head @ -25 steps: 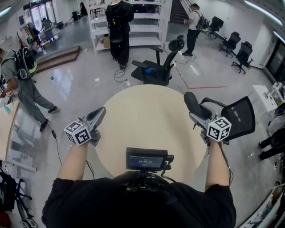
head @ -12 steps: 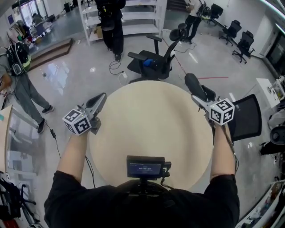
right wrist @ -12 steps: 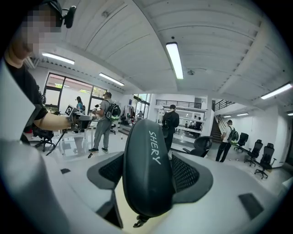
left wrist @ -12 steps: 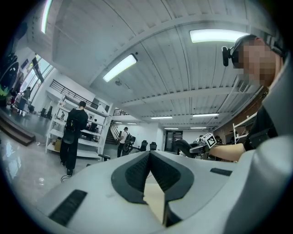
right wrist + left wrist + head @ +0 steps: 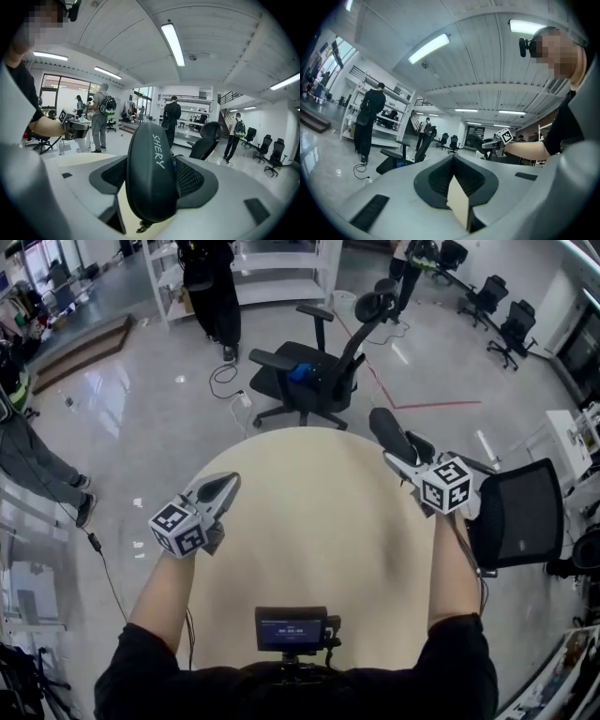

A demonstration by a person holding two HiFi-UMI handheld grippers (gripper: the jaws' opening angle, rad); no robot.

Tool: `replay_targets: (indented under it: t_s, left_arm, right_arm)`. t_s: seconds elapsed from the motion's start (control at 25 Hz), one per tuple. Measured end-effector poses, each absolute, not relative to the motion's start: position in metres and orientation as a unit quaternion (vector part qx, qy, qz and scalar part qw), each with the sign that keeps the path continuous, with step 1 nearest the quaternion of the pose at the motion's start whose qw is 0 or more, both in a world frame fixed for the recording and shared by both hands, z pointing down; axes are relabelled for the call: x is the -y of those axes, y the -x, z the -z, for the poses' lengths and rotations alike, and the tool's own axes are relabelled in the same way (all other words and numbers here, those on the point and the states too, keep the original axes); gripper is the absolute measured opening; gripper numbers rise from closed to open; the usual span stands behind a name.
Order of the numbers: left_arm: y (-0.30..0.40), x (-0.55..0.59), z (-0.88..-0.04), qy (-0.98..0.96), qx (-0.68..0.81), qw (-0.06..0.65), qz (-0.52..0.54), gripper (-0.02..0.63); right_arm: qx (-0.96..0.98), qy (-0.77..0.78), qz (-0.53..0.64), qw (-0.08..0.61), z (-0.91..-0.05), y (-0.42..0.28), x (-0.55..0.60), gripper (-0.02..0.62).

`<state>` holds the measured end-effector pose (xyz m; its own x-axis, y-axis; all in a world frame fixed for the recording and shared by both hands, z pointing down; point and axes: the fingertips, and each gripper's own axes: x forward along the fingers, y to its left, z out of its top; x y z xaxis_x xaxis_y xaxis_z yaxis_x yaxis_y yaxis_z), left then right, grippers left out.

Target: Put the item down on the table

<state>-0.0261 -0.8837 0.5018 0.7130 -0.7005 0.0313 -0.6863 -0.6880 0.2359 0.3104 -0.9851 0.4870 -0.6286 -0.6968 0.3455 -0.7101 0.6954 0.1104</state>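
Now, black case tight in the right gripper, at the table rim; left gripper closed, empty.

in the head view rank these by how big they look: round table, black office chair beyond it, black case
round table, largest
black office chair, farther off so shrunk by distance
black case, clearly smallest
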Motion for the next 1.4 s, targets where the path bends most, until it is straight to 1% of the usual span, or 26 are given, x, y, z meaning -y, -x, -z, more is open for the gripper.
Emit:
replay_targets:
  t_s: [0.2,0.36,0.6,0.76,1.04,1.24,1.4]
  left_arm:
    - [0.023,0.922,-0.575,-0.915,0.381,0.134,0.015,0.0]
    - [0.024,0.952,-0.619,-0.909,0.388,0.149,0.024,0.0]
    - [0.018,0.98,-0.659,-0.913,0.384,0.136,0.033,0.0]
    - [0.011,0.994,-0.664,-0.917,0.378,0.12,0.046,0.0]
    - [0.008,0.999,-0.669,-0.92,0.367,0.122,0.067,0.0]
    - [0.004,1.001,-0.679,-0.923,0.36,0.119,0.062,0.0]
    - [0.003,1.0,-0.681,-0.924,0.358,0.12,0.063,0.0]
  right_arm:
    - [0.898,-0.383,-0.02,0.213,-0.556,-0.306,1.04,0.327]
    - [0.894,-0.379,-0.029,0.236,-0.616,-0.302,1.08,0.327]
    - [0.884,-0.372,-0.03,0.281,-0.698,-0.299,1.119,0.327]
    - [0.879,-0.371,-0.027,0.298,-0.725,-0.3,1.138,0.327]
    - [0.869,-0.343,0.003,0.356,-0.752,-0.276,1.153,0.327]
    - [0.862,-0.333,0.017,0.383,-0.773,-0.267,1.159,0.327]
    - [0.857,-0.332,0.039,0.392,-0.783,-0.261,1.157,0.328]
